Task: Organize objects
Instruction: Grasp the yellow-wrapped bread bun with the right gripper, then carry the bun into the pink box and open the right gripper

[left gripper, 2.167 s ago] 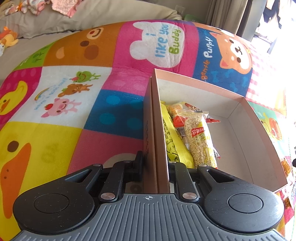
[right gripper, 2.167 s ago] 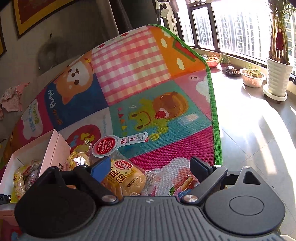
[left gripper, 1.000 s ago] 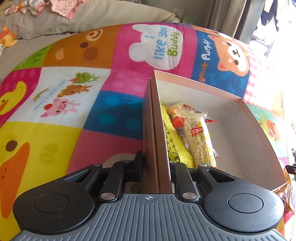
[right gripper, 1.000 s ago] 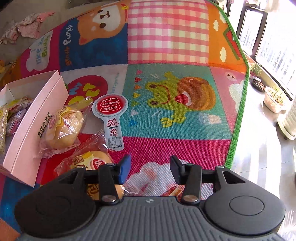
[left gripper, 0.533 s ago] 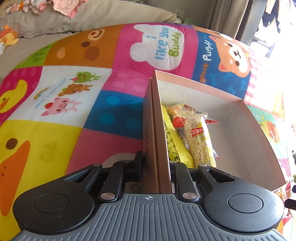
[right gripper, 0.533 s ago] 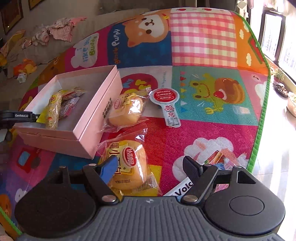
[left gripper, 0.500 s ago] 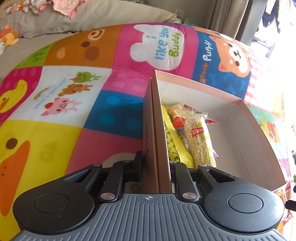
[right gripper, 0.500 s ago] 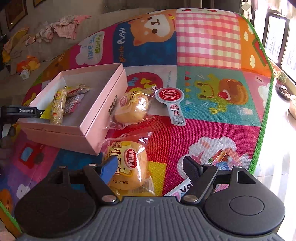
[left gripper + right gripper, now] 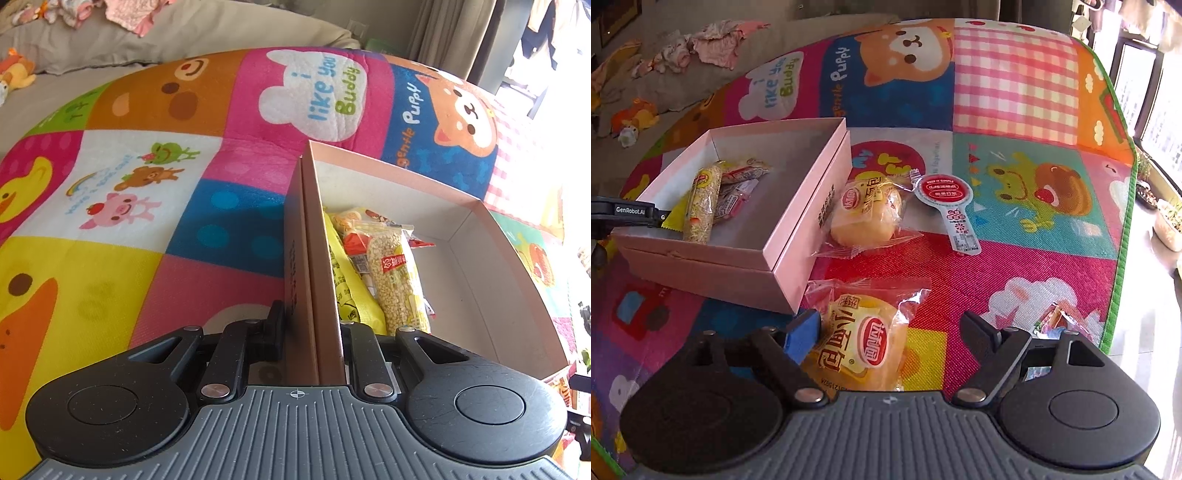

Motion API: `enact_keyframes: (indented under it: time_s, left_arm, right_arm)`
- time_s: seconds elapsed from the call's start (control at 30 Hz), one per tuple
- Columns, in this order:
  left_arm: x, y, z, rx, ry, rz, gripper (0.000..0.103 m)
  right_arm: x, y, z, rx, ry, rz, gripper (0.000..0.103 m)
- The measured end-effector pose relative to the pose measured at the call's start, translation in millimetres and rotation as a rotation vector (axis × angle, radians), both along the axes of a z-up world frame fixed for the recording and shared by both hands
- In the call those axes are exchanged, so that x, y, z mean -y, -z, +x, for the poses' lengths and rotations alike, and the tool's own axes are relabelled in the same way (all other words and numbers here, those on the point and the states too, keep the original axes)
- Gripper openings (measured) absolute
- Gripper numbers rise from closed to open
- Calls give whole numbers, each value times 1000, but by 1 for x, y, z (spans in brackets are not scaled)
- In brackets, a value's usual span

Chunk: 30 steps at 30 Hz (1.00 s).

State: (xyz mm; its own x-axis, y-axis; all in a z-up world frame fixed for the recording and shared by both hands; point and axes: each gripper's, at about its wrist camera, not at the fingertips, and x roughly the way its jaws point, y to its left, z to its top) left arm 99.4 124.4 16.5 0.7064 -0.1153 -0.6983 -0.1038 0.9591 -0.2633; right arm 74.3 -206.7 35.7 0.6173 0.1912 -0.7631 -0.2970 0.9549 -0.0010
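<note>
An open pink box (image 9: 480, 206) lies on the play mat, with a grain bar (image 9: 397, 280) and other snack packets inside. My left gripper (image 9: 312, 321) is shut on the box's near side wall, one finger inside and one outside. Seen from the right wrist, the box (image 9: 798, 221) is at left, with the left gripper (image 9: 628, 214) at its far edge. My right gripper (image 9: 890, 326) hovers over a bagged bread bun (image 9: 864, 339); its jaws are opening, the bun between them, pads off it. A second bun (image 9: 866, 214) lies beside the box.
A red-and-white paddle-shaped sachet (image 9: 947, 199) lies right of the second bun. A colourful wrapper (image 9: 1060, 321) sits by the mat's green edge (image 9: 1123, 229); bare floor and plant pots lie beyond. A sofa (image 9: 184, 33) with clothes and soft toys stands behind the mat.
My right gripper has swung left across the mat, bringing the box and both buns into view, and its jaws have spread wider. The left gripper has kept still on the box wall.
</note>
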Motion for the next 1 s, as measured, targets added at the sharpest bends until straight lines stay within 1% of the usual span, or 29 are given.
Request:
enact_keyframes:
  time_s: [0.1, 0.27, 0.33, 0.5, 0.67, 0.7, 0.73, 0.77, 0.83, 1.0]
  left_arm:
    - [1, 0, 0, 0, -3, 3, 19]
    - [1, -1, -1, -2, -2, 4, 19]
    - [1, -1, -1, -1, -3, 5, 19]
    - [2, -2, 0, -6, 6, 20, 18]
    - [6, -7, 4, -52, 24, 59, 17]
    - [5, -9, 7, -68, 28, 56, 17]
    - [3, -10, 10, -85, 28, 46, 17]
    - [2, -11, 14, -98, 26, 39, 17]
    - [-2, -12, 22, -110, 18, 26, 16]
    - [-3, -12, 32, -127, 30, 39, 13]
  right_arm:
    - [-5, 3, -12, -6, -46, -2, 82]
    - [-5, 16, -17, -37, -52, -40, 82]
    - [-1, 17, -20, -39, -48, -47, 82]
    - [4, 13, -24, -17, -41, -18, 82]
    - [-6, 17, -12, -5, -59, -21, 82]
    - [-8, 19, -10, -9, -61, -22, 79]
    - [-10, 20, -8, -17, -63, -21, 70]
    - [-11, 19, -8, -19, -65, -15, 68]
    - [-14, 16, -12, -28, -84, -15, 58]
    - [-22, 1, -39, -105, -176, 29, 55]
